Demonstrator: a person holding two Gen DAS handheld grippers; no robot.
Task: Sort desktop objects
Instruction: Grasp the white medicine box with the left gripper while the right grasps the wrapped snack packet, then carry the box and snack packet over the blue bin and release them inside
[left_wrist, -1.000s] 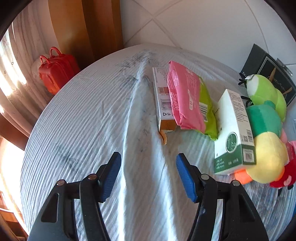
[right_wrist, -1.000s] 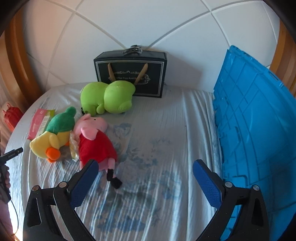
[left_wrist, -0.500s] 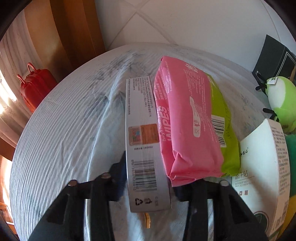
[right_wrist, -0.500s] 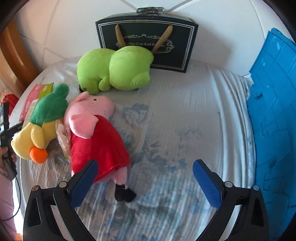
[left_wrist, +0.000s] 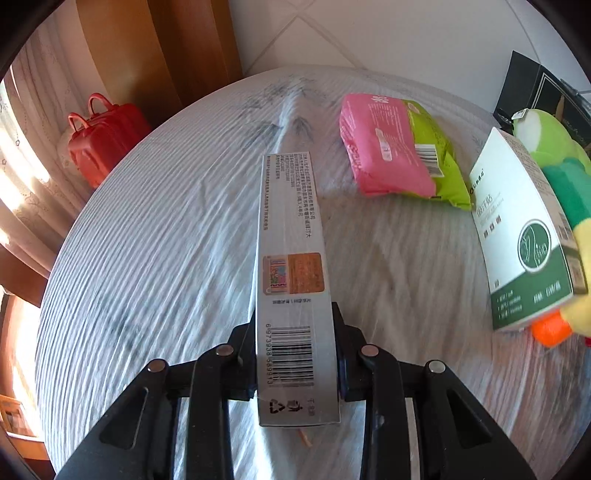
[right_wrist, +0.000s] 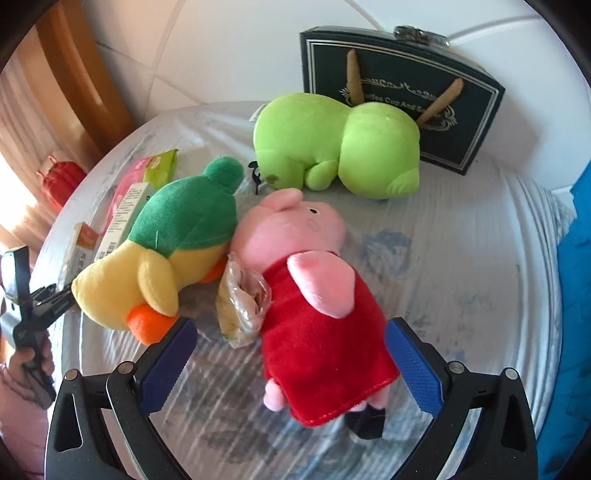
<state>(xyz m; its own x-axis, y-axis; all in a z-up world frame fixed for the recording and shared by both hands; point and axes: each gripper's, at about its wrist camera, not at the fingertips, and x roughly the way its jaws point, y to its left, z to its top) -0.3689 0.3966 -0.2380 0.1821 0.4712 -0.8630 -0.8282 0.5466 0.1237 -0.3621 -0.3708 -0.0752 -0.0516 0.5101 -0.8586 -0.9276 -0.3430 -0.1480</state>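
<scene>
Toothpaste-style long box (left_wrist: 293, 280) sits clamped in the left gripper (left_wrist: 297, 354) (right gripper (right_wrist: 286, 363) wide around the pig plush (right_wrist: 317, 306)), so carry it level.

Each claw (right_wrist: 288, 354) has black angular plastic arms, silver rivets and ridged blue fingertips (right_wrist: 413, 363).

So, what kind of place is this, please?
Probably a room in a home, perhaps a bedroom: a cloth-covered table against a white padded wall, a curtain by a sunny window, and plush toys like the pig.
</scene>
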